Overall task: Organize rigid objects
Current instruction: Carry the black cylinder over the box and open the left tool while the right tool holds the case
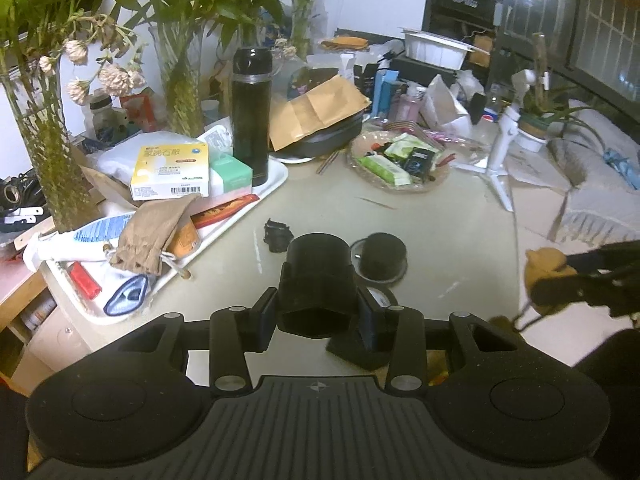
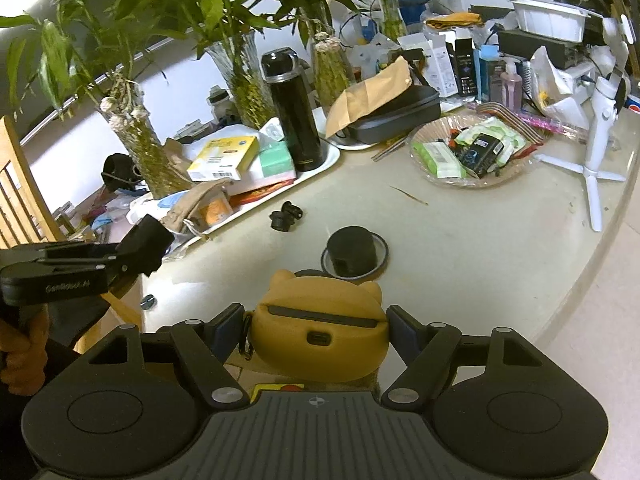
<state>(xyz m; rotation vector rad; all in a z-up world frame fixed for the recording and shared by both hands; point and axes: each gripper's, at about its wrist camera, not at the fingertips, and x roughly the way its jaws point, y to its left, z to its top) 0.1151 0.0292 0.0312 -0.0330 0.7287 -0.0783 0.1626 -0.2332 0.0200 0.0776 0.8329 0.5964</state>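
Observation:
In the left wrist view my left gripper (image 1: pixel 318 306) is shut on a black plastic cup-shaped part (image 1: pixel 318 276), held above the beige table (image 1: pixel 440 248). The right wrist view shows my right gripper (image 2: pixel 316 322) shut on a yellow bear-shaped case (image 2: pixel 320 320). That case (image 1: pixel 540 266) and the right gripper (image 1: pixel 560 284) also show at the right edge of the left wrist view. The left gripper (image 2: pixel 132 250) with the black part (image 2: pixel 146 238) appears at the left of the right wrist view. A black round cap (image 1: pixel 385 256) (image 2: pixel 353 254) stands on a ring-shaped lid, and a small black fitting (image 1: pixel 278 235) (image 2: pixel 286 216) lies just beyond it.
A white tray (image 1: pixel 276 180) at the left carries a black flask (image 1: pixel 251 120), boxes and a cloth pouch (image 1: pixel 152 236). A shallow bowl (image 1: pixel 400 189) of packets sits further back, next to a white tripod (image 1: pixel 502 152). Vases of plants line the back left. The table's curved edge runs along the right.

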